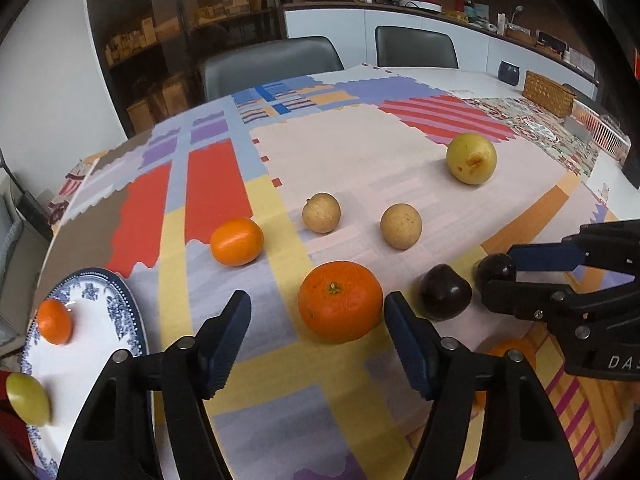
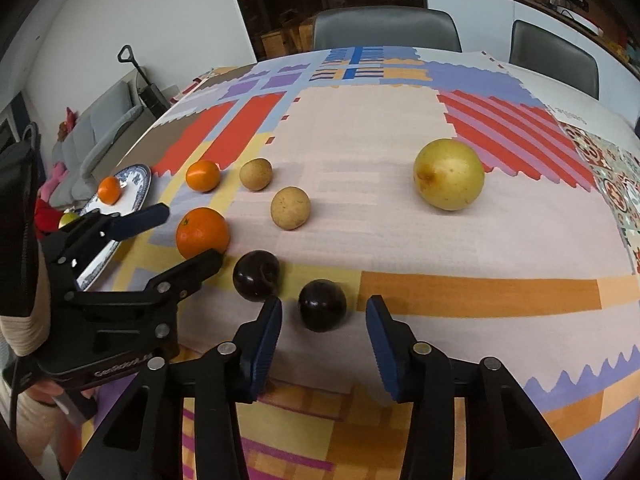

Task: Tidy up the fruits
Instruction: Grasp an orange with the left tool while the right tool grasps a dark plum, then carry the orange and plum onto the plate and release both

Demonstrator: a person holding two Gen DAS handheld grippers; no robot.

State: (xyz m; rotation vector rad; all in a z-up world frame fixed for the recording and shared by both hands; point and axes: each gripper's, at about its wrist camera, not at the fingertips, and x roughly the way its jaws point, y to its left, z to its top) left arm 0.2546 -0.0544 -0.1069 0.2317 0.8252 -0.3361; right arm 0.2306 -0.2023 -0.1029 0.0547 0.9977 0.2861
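My left gripper [image 1: 316, 316] is open, its jaws on either side of a large orange [image 1: 340, 307], just short of it. My right gripper [image 2: 324, 320] is open around a dark plum [image 2: 322, 304]; it also shows in the left wrist view [image 1: 496, 276]. A second dark plum [image 2: 256, 275] lies just left of it. A small orange [image 1: 237, 241], two tan round fruits [image 1: 321, 213] [image 1: 401, 226] and a yellow pear [image 1: 471, 158] lie farther back. A blue-and-white plate [image 1: 100, 332] at the left holds a small orange [image 1: 55, 321] and a green fruit [image 1: 29, 399].
A patchwork tablecloth [image 1: 360, 140] covers the table. Grey chairs [image 1: 272, 64] stand behind it. A wicker basket [image 1: 550, 92] and a white rack [image 1: 600, 130] sit at the far right. A partly hidden orange thing [image 1: 508, 350] lies below my right gripper.
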